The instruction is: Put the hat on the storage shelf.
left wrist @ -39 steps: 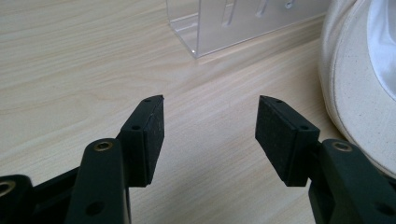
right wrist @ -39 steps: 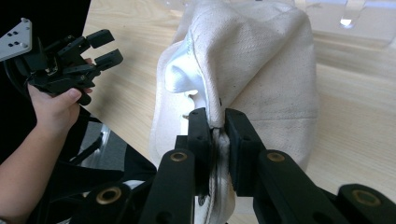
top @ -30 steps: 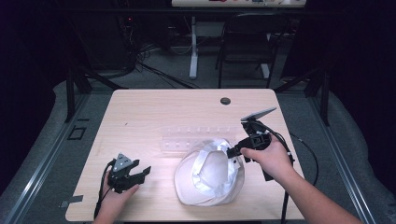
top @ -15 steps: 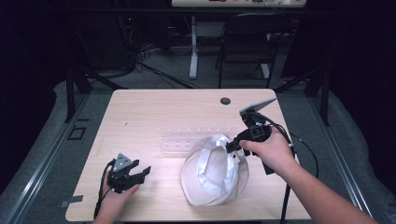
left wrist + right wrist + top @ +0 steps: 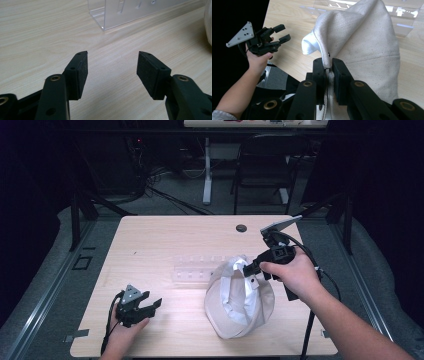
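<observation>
Cap (image 5: pixel 240 297) hangs crumpled, long axis tilting up toward the right gripper (image 5: pixel 245 266), whose fingers (image 5: pixel 319 72) clench its edge; left gripper (image 5: pixel 152 304) rests released on the surface (image 5: pixel 165 240).

Bare wooden tabletop (image 5: pixel 165 240) across the far half and the left, open for passage. Clear plastic rack with holes (image 5: pixel 200 269) lies mid-table, blocking the centre. White fabric cap (image 5: pixel 240 302) bulks just right of it, near side. Small black round grommet (image 5: pixel 241 227) sits flush by the far edge.
</observation>
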`<move>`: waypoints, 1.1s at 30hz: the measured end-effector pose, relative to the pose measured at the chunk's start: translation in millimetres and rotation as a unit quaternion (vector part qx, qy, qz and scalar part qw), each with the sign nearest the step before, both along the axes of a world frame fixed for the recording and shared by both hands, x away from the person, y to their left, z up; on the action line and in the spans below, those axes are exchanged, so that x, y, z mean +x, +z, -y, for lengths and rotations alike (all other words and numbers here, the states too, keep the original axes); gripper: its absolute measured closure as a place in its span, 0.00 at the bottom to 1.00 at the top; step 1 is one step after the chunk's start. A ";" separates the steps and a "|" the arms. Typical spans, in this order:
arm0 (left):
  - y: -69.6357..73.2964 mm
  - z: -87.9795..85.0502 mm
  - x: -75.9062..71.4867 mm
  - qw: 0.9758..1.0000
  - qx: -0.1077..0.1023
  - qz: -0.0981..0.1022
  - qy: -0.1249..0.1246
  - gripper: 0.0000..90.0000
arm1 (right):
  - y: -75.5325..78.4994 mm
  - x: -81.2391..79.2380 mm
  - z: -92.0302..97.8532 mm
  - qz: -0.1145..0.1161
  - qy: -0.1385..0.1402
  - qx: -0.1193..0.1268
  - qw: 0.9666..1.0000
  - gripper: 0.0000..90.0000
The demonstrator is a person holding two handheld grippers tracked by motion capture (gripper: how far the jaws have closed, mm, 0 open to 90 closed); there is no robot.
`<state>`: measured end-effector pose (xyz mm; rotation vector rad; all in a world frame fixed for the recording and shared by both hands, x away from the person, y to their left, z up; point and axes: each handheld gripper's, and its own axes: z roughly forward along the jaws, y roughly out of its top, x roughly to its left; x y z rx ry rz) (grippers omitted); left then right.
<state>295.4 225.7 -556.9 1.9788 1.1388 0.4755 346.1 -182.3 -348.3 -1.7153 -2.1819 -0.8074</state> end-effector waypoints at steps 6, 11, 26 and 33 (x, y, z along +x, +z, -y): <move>0.1 0.2 0.1 1.000 0.003 0.000 -0.003 0.48 | 3.7 2.2 6.4 -0.010 -0.006 0.017 1.000 0.91; -0.4 1.0 0.1 1.000 0.001 0.002 -0.001 0.48 | 5.2 3.8 10.5 -0.009 -0.012 0.028 1.000 0.91; 1.4 6.5 -3.1 1.000 -0.007 -0.002 -0.011 0.48 | 28.0 8.9 15.2 0.016 -0.028 0.065 0.997 0.91; 5.9 13.8 -8.2 1.000 -0.024 -0.002 -0.018 0.48 | 37.3 13.5 9.4 0.022 -0.034 0.081 0.996 0.91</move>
